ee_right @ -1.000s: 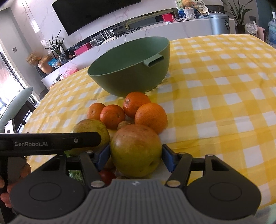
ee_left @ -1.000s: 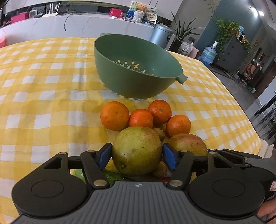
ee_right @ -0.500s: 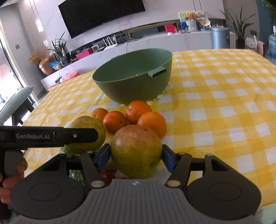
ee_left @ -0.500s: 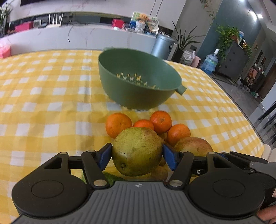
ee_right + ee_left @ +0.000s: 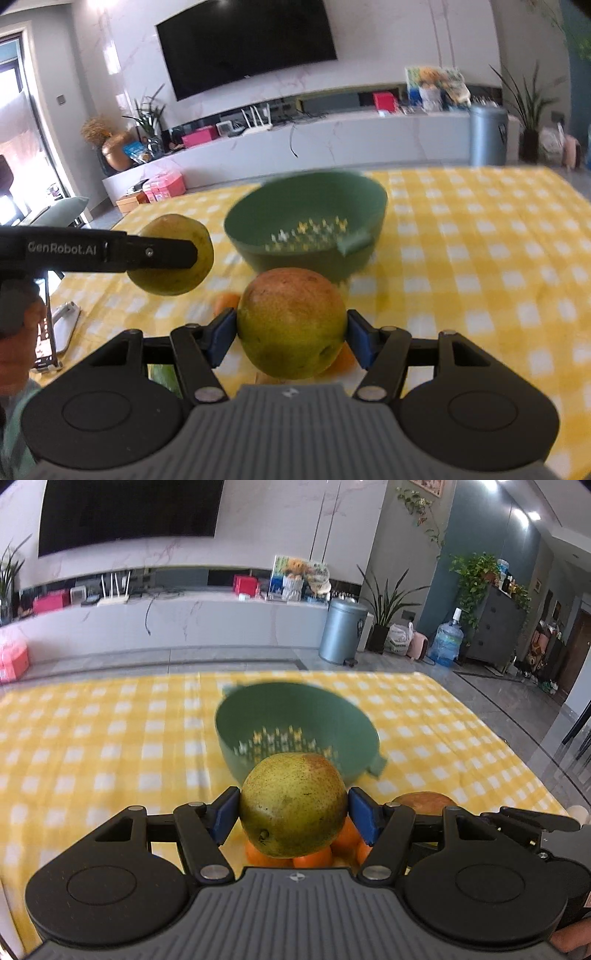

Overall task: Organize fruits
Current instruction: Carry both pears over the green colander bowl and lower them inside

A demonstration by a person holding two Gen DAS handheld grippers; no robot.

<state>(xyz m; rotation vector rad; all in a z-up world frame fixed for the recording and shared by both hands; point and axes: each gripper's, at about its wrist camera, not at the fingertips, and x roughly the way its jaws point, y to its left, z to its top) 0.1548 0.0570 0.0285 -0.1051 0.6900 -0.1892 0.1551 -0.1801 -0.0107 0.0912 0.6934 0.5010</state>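
My left gripper is shut on a green-yellow pear and holds it above the table; it also shows in the right wrist view, to the left. My right gripper is shut on a red-green pear, whose top shows in the left wrist view. A green colander bowl stands ahead on the yellow checked tablecloth; it also shows in the right wrist view. Several oranges lie below the left gripper's pear, mostly hidden.
A phone lies at the table's left edge by the person's hand. An orange peeks out beside the right gripper's pear. Beyond the table are a white counter, a grey bin and a TV.
Both grippers have lifted their pears up off the fruit pile. The oranges have dropped low in view and the bowl now sits lower and farther in both views.
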